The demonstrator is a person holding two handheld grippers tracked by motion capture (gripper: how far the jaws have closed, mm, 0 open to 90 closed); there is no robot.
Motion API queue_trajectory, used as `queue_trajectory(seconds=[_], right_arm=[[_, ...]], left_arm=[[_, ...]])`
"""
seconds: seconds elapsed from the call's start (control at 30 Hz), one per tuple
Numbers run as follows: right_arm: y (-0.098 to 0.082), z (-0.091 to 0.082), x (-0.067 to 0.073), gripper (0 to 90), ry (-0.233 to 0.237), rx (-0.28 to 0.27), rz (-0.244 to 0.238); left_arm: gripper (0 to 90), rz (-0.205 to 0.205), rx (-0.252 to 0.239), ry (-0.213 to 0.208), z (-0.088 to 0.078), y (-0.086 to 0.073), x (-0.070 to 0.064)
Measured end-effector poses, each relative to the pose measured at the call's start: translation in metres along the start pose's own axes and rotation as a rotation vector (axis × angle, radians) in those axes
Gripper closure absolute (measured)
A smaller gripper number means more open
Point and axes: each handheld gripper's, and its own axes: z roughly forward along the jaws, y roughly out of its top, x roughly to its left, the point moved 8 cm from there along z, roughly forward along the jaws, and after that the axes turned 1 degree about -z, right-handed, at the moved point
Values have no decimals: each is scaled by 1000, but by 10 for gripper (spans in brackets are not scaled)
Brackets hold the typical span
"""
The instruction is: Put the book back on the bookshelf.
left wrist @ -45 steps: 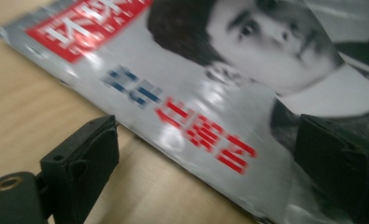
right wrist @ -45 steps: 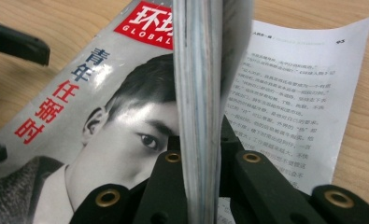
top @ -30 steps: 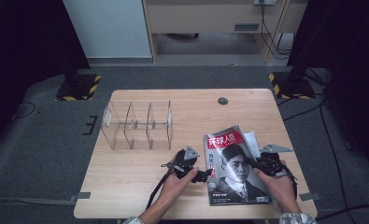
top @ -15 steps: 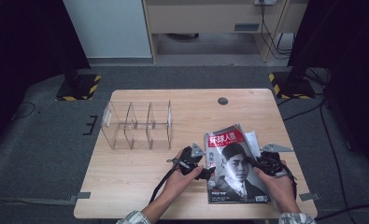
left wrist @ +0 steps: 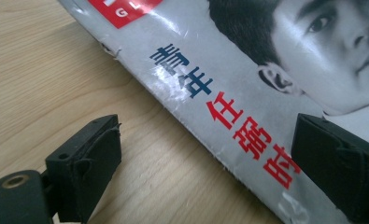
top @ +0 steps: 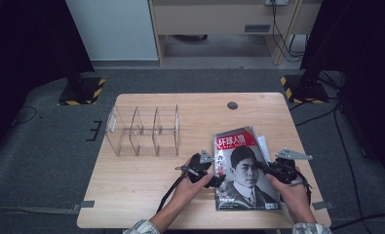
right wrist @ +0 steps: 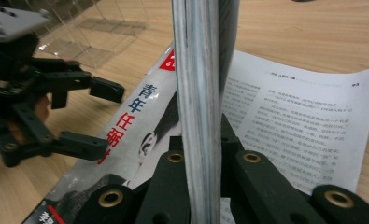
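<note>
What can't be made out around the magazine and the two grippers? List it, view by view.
- Right gripper view: the magazine edge, clamped in the right gripper, hides that gripper's pad faces and part of the loose printed page.
- Left gripper view: the cover's bottom is cut off by the frame; the open left gripper shows partly.
- High view: the clear acrylic organizer dividers are faint; small cover text is unreadable.

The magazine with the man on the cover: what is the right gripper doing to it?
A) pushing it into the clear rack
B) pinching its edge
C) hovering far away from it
B: in the right gripper view, the right gripper is shut on the edge of the magazine, its pages standing up between the fingers.
</note>
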Motion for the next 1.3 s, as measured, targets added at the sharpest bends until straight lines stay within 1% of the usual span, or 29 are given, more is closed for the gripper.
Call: queue_trajectory(seconds=[0.03, 0.1, 0.13, 0.17, 0.23, 0.3, 0.33, 0.37, 0.4, 0.47, 0.53, 0.63, 0.67, 0.73, 0.77, 0.87, 0.9, 0.93, 0.97, 1.0, 1.03, 1.07, 1.1, 1.13, 1.17, 1.2, 1.23, 1.27, 1.3], right_arm=[[1, -1, 1, 878, 8, -10, 9], [2, -2, 2, 878, 39, -25, 29], [1, -2, 2, 878, 44, -26, 36], [1, -2, 2, 878, 44, -26, 36], [0, -1, 2, 878, 56, -20, 50], [-2, 2, 2, 877, 60, -11, 48], [-3, 3, 1, 877, 59, -7, 59], [-3, 3, 1, 877, 59, -7, 59], [-6, 5, -1, 877, 58, 5, 60], [-7, 5, 0, 877, 56, 12, 64], [-13, 8, -1, 876, 45, 48, 55], [-20, 14, -1, 876, 30, 94, 45], [-22, 16, -2, 876, 30, 104, 39], [-22, 16, -2, 876, 34, 104, 39], [-23, 16, 0, 876, 51, 109, 42], [-25, 16, 1, 875, 64, 122, 39], [-27, 18, 3, 861, 69, 137, 34], [-28, 18, 2, 841, 61, 143, 24], [-28, 18, 2, 841, 61, 143, 24], [-28, 19, 0, 792, 28, 152, 1], [-31, 21, -3, 709, -27, 172, -27], [-33, 23, -7, 615, -70, 193, -56], [-35, 24, -10, 542, -93, 213, -67], [-37, 24, -13, 488, -112, 231, -77], [-37, 22, -20, 304, -175, 227, -83], [-37, 22, -20, 304, -175, 227, -83], [-37, 20, -24, 277, -195, 226, -76], [-38, 15, -32, 253, -228, 221, -60], [-38, 15, -32, 253, -228, 221, -60]], left_arm=[[80, 4, -6, -10, 2, 2, 0], [83, -5, -7, -32, 7, 6, -2], [86, -14, -2, -47, 9, 7, -3], [100, -14, -2, -47, 9, 7, -3], [109, -20, -1, -66, 12, 8, -5], [96, -4, 8, -61, 13, 9, -5], [99, -2, 9, -59, 13, 9, -5], [99, -4, 10, -57, 13, 9, -5], [135, -4, 14, -48, 12, 9, -4], [161, -7, 19, -50, 11, 9, -4], [177, -18, 21, -50, 10, 9, -4], [210, -17, 32, -50, 9, 9, -4], [231, -22, 28, -52, 9, 9, -4], [237, -18, 31, -56, 8, 9, -3], [243, -25, 22, -63, 9, 10, -1], [221, -20, 12, -63, 11, 12, 2], [229, -20, 6, -61, 12, 12, 3], [248, -12, 3, -56, 13, 12, 4], [248, 5, 1, -43, 13, 12, 4], [259, 26, 2, -32, 14, 12, 4], [262, 42, 8, -20, 14, 11, 3], [262, 49, 9, -14, 14, 11, 3], [262, 51, 11, -12, 14, 11, 2], [265, 51, 14, -9, 14, 11, 3], [280, 48, 14, -8, 14, 12, 3], [280, 48, 12, -7, 15, 12, 3], [284, 50, 14, -7, 15, 12, 3], [290, 59, 25, -6, 14, 12, 3], [294, 59, 25, -6, 14, 12, 3]])
